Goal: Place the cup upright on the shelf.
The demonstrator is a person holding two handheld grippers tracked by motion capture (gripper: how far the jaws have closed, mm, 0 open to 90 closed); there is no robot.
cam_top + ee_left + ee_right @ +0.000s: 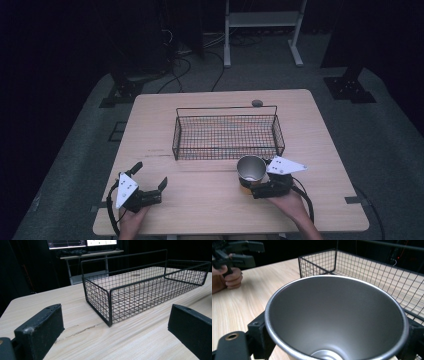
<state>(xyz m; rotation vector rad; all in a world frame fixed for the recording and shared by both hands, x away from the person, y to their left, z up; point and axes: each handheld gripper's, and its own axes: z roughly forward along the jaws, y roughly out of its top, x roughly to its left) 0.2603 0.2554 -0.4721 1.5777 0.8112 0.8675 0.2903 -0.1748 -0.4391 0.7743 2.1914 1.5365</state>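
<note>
On the wooden desk a black wire basket sits just past the centre, toward twelve o'clock, and nothing can be seen inside it. The right claw is at about five o'clock of the basket, pinching a metal cup between its jaws; the cup stands upright, mouth up, just beside the basket's near rim. In the right gripper view the cup's bare inside is seen from above, a jaw against each side. The left claw is at about seven o'clock on the desk, well apart from the basket, its jaws spread wide with nothing between them. A small grey disc lies at the far edge.
</note>
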